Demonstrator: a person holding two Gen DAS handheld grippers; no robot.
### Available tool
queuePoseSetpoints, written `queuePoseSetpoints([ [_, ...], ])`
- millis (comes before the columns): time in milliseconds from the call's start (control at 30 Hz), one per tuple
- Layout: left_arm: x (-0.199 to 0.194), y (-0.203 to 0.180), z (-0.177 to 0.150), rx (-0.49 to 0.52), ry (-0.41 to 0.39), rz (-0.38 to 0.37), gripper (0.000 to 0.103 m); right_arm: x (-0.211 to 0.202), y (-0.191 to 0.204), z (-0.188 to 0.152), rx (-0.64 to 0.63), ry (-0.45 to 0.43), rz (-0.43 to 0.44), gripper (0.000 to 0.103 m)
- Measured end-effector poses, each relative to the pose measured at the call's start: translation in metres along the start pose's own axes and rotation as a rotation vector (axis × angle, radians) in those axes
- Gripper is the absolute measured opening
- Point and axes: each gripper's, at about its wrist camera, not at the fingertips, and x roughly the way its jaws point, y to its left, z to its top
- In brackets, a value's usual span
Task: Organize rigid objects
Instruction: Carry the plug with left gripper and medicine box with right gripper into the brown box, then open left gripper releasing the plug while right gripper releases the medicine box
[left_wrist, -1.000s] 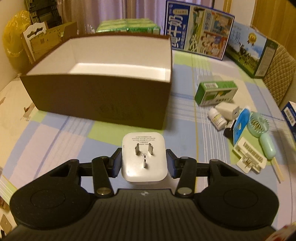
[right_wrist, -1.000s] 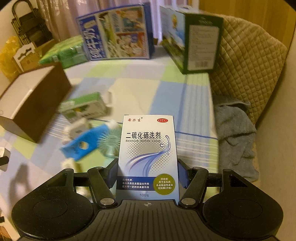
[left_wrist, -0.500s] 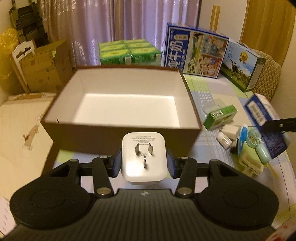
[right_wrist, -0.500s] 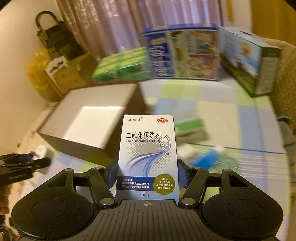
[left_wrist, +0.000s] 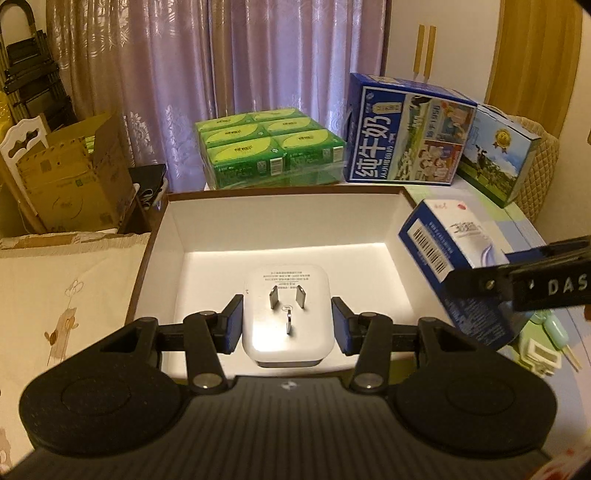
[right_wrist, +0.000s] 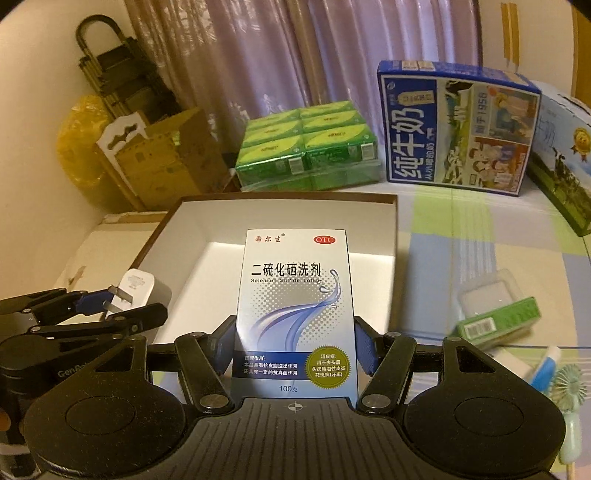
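Dim warm light — fisheye-bent edges, dark corners, slight blur.

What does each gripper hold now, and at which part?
Left gripper: white plug adapter, by its two sides. Right gripper: lotion box, by its lower side edges.

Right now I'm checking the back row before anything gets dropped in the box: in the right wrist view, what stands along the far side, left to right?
Yellow bag → cardboard carton → green pack of boxes → blue milk carton → second milk carton.
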Motion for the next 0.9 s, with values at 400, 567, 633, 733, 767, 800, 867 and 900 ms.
queuePoseSetpoints([
  [400,0.076,0.042,0.009,-0.011,0.101,0.01,0.044,0.073,0.009,0.007,0.015,0.115,-0.151,0.061],
  [567,0.098,0.055,0.004,-0.019,0.146,0.011,0.044,0.093,0.007,0.004,0.031,0.148,-0.202,0.061],
  [633,0.103,0.059,0.003,-0.018,0.156,0.012,0.044,0.099,0.006,0.006,0.04,0.153,-0.226,0.061],
  [733,0.11,0.063,0.004,-0.017,0.168,0.012,0.044,0.109,0.005,0.006,0.052,0.172,-0.261,0.061],
  [767,0.112,0.065,0.003,-0.016,0.171,0.011,0.044,0.113,0.005,0.007,0.058,0.184,-0.266,0.061],
  [800,0.113,0.066,0.003,-0.015,0.175,0.01,0.044,0.116,0.004,0.007,0.064,0.195,-0.276,0.062],
  [867,0.116,0.068,0.002,-0.011,0.182,0.011,0.044,0.12,0.004,0.006,0.062,0.215,-0.3,0.066],
  [900,0.117,0.069,0.002,-0.01,0.185,0.01,0.044,0.12,0.003,0.005,0.062,0.21,-0.298,0.069],
])
